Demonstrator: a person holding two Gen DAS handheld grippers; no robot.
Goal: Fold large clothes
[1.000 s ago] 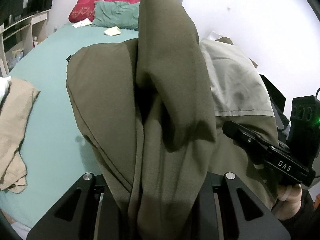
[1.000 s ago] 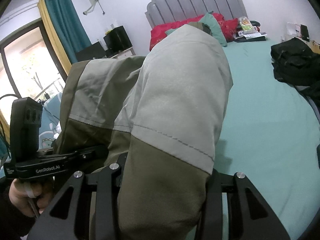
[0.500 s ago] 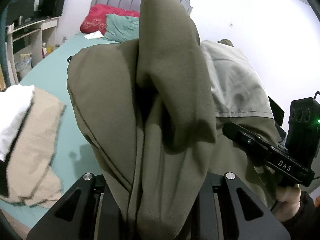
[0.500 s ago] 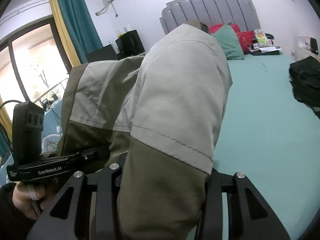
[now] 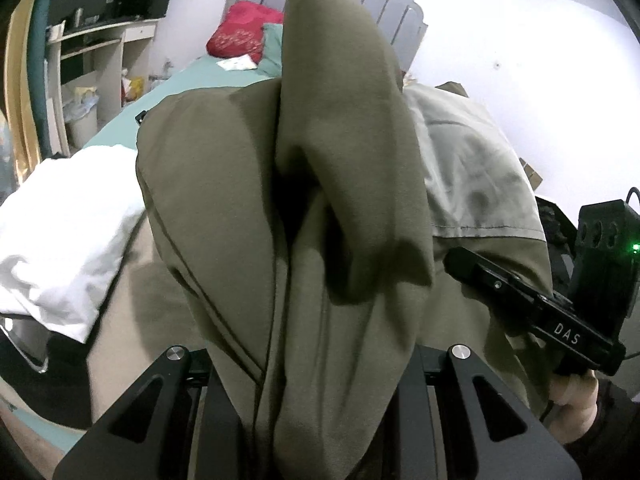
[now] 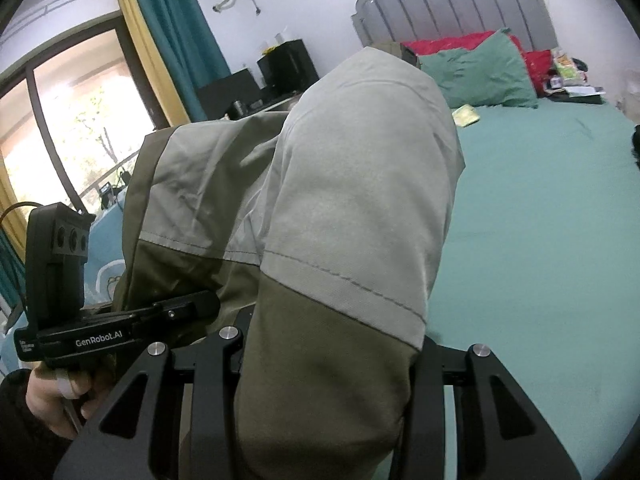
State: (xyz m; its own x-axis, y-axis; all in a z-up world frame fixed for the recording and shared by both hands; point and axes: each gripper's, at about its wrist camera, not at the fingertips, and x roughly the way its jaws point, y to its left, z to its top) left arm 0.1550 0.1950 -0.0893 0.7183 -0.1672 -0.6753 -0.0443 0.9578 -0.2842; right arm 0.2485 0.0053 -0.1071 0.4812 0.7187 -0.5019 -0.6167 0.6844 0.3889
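Olive jacket (image 5: 328, 208) hangs bunched between both claws above the green bed (image 6: 540, 208): the left gripper (image 5: 316, 412) is clamped on its dark fabric, the right gripper (image 6: 328, 412) on a two-tone fold, with white cloth (image 5: 64, 232) lying below left.

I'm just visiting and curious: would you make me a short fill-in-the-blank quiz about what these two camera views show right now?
1. Both grippers, the left gripper and the right gripper, are clamped on the same olive and grey ____.
2. The bed sheet is ____ in colour.
3. Against the grey headboard a green pillow lies in front of a ____ one.
4. The teal curtain has a ____ strip beside it.

Missing words: garment; green; red; yellow
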